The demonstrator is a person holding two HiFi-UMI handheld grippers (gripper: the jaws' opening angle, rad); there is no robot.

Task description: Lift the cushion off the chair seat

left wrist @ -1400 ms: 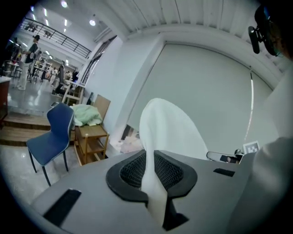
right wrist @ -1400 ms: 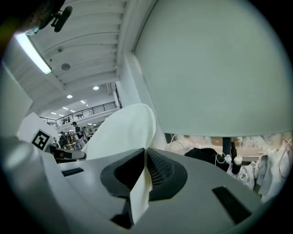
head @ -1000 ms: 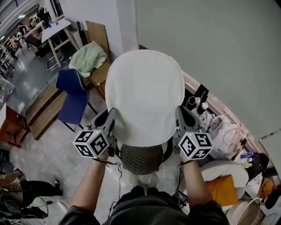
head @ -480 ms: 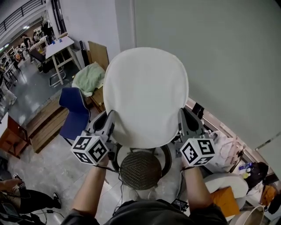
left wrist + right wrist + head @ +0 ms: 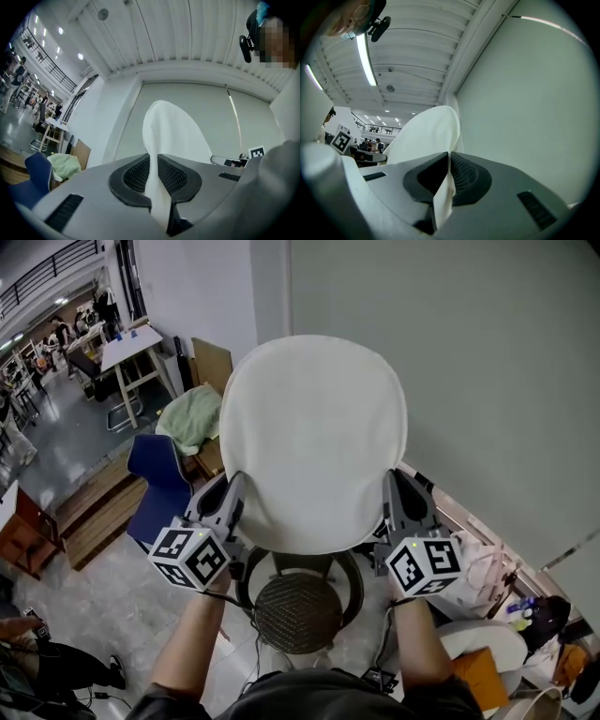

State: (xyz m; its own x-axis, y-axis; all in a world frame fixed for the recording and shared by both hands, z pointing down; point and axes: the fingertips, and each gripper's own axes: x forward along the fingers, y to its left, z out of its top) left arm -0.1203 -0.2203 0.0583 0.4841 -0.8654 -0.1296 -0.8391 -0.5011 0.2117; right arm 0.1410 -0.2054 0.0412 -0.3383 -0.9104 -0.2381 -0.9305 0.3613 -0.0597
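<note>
A round white cushion (image 5: 314, 442) hangs in the air between my two grippers, well above the chair. My left gripper (image 5: 234, 491) is shut on the cushion's left edge (image 5: 166, 140), which is pinched between its black pads. My right gripper (image 5: 389, 488) is shut on the right edge (image 5: 436, 133), the fabric squeezed thin between its pads. Below, the chair's round dark woven seat (image 5: 298, 612) shows bare inside its black frame. The cushion hides the chair's far side.
A pale green wall (image 5: 478, 362) stands close behind the cushion. A blue chair (image 5: 155, 479) and a green cloth (image 5: 192, 416) on a wooden bench lie to the left. White seating with an orange cushion (image 5: 483, 652) and bags sit at lower right. A person (image 5: 37, 657) is at lower left.
Both grippers have risen with the cushion held between them. The woven seat, mostly covered one second ago, now shows whole beneath it.
</note>
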